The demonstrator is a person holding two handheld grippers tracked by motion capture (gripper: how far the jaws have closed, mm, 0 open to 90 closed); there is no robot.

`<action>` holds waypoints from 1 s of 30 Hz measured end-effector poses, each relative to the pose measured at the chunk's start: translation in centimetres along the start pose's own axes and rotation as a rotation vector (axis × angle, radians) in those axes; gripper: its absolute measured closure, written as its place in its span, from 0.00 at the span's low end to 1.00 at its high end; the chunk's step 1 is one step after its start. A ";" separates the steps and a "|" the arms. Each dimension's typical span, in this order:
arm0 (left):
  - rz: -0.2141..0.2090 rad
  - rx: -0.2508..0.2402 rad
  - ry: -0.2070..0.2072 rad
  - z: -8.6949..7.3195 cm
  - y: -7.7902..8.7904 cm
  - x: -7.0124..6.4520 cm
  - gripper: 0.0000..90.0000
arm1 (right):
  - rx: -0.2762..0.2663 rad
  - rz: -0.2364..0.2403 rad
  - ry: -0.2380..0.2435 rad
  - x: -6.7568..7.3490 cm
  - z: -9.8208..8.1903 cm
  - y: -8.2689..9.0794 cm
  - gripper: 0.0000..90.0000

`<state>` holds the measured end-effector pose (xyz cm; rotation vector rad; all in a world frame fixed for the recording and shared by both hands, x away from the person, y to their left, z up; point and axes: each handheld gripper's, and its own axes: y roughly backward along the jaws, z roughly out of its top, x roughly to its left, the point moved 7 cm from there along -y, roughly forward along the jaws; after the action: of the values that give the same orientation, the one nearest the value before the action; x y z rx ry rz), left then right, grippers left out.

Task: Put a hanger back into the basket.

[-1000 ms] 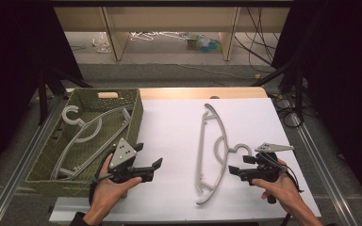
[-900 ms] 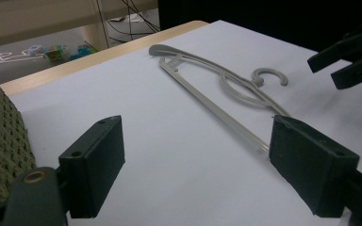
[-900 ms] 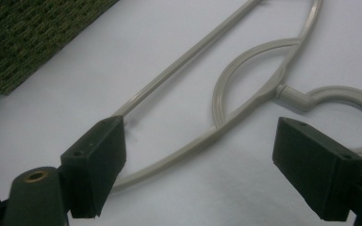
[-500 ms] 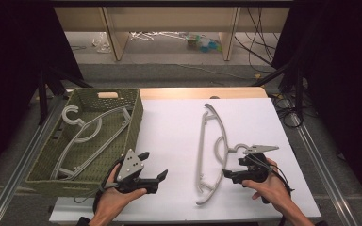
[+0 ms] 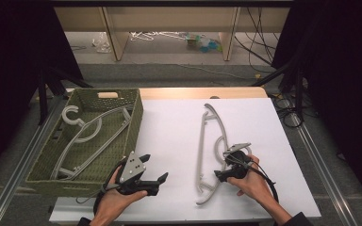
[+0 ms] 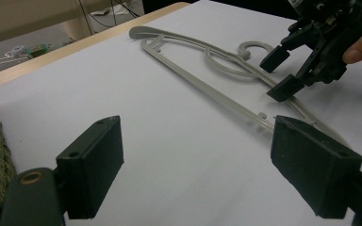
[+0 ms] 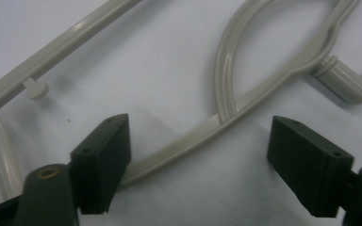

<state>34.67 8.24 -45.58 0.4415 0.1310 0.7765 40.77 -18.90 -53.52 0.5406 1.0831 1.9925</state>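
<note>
A smooth grey plastic hanger (image 5: 208, 150), curved shoulders and a round hook, lies flat on the matte white table (image 5: 169, 127), at about four o'clock from its centre in the high view. The right tool (image 5: 222, 170) has come down onto it since a second ago; its jaws have just been closing a little yet stand apart, unclenched, astride the shoulder bar. The right tool's view shows a small peg (image 7: 34, 88) on the hanger's rail, too fine to see from above. The left tool (image 5: 153, 172) hovers released at six o'clock. A woven green basket (image 5: 134, 120) at nine o'clock holds what seems a second hanger (image 5: 82, 134).
</note>
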 end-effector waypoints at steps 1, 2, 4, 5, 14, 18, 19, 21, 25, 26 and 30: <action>-0.002 0.002 0.003 0.0 0.0 0.0 0.20 | 0.011 0.004 0.015 0.3 -0.1 0.1 0.31; -0.004 0.002 -0.004 0.0 0.0 0.0 0.20 | 0.022 -0.001 0.029 0.3 -0.1 0.1 0.33; -0.002 0.001 -0.006 0.0 -0.1 -0.1 0.20 | 0.035 0.020 0.040 0.1 -0.2 0.2 0.35; -0.008 -0.001 -0.006 -0.1 -0.1 -0.1 0.20 | 0.035 0.020 0.040 0.1 -0.2 0.2 0.35; -0.012 0.019 -0.016 -0.4 -0.1 -0.4 0.20 | 0.086 0.029 0.012 -0.1 -0.4 0.4 0.39; -0.013 0.017 -0.010 -0.4 -0.1 -0.4 0.21 | 0.081 0.027 0.043 -0.1 -0.3 0.4 0.41; -0.015 0.015 -0.004 -0.4 -0.1 -0.4 0.21 | 0.081 0.027 0.049 -0.1 -0.3 0.4 0.42; -0.015 0.013 0.000 -0.3 -0.2 -0.4 0.21 | 0.079 0.032 0.070 -0.2 -0.3 0.5 0.46; -0.015 0.015 0.002 -0.4 -0.2 -0.4 0.21 | 0.082 0.048 0.111 -0.5 -0.3 0.7 0.59; -0.015 0.014 -0.003 -0.3 -0.2 -0.3 0.21 | 0.083 0.054 0.118 -0.7 -0.3 0.8 0.64; -0.018 0.014 0.005 -0.4 -0.2 -0.3 0.22 | 0.082 0.078 0.135 -1.4 -0.3 1.0 0.80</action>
<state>34.46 8.05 -46.05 0.4517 0.1447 0.7593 40.97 -20.52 -52.85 0.5034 1.2476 2.0843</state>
